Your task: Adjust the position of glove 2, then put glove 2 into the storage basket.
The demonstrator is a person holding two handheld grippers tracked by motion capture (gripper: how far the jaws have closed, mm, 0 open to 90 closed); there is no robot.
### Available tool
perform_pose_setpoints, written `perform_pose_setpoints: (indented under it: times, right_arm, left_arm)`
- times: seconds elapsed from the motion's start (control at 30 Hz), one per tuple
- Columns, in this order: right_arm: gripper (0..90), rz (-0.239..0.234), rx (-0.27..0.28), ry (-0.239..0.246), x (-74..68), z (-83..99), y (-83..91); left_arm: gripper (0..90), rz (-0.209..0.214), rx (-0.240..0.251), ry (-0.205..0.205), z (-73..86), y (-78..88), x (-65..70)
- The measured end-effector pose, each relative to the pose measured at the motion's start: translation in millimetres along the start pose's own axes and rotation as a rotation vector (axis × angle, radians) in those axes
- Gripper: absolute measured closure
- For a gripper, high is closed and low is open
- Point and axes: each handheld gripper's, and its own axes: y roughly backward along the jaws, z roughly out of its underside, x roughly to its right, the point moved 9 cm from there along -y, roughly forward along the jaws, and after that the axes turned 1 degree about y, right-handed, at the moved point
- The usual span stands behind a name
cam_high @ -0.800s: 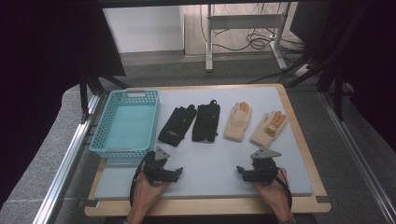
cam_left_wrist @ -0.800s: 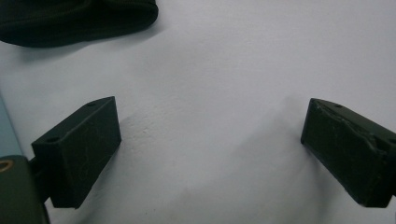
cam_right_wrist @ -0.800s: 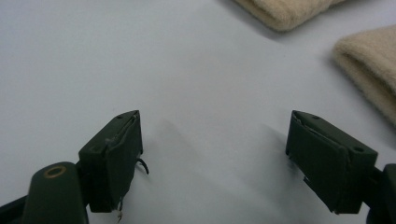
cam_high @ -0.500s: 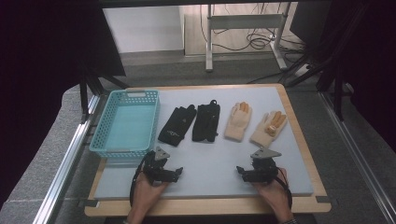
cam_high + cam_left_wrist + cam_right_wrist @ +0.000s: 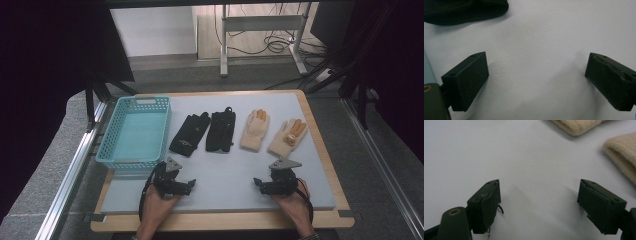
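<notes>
Two black gloves (image 5: 190, 134) (image 5: 221, 130) and two cream gloves (image 5: 255, 130) (image 5: 287, 137) lie in a row across the middle of the pale mat (image 5: 225, 172). My left gripper (image 5: 189, 186) rests low on the mat at the front left, jaws wide apart with nothing between them (image 5: 536, 87); a black glove cuff (image 5: 466, 10) lies ahead of it. My right gripper (image 5: 257, 183) rests at the front right, also open and empty (image 5: 539, 205), with the cream glove cuffs (image 5: 574, 126) (image 5: 621, 152) just beyond it.
A light blue plastic basket (image 5: 134, 132) stands on the left of the table, with nothing in it. The wooden table edge (image 5: 225, 220) runs along the front. Metal rails (image 5: 70, 170) flank the table, and a desk frame with cables (image 5: 260, 30) stands behind.
</notes>
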Motion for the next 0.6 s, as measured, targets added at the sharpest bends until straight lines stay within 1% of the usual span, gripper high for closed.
perform_pose_setpoints:
  times: [0.1, 0.2, 0.43, 0.57, 0.6]
  right_arm:
    - [20.2, -0.003, 0.0, -0.009, 1.4, -0.7, 0.8]
    - [21.1, -0.02, -0.002, -0.025, 2.7, -1.7, 1.6]
    - [21.9, -0.037, -0.013, -0.033, 4.0, -5.3, 0.2]
    - [21.9, -0.044, -0.014, -0.033, 3.0, -11.1, -2.4]
    - [21.8, -0.056, -0.01, -0.038, 2.7, -14.3, -3.6]
  left_arm:
    - [5.3, 0.0, 0.0, 0.001, 0.0, 0.0, 0.0]
    - [5.3, 0.0, 0.0, 0.0, 0.0, 0.0, 0.0]
    - [5.2, 0.0, 0.0, 0.001, 0.0, 0.0, -0.1]
    - [5.3, 0.0, 0.0, 0.001, 0.0, 0.0, 0.0]
    - [5.3, 0.0, 0.001, 0.001, 0.0, 0.0, 0.0]
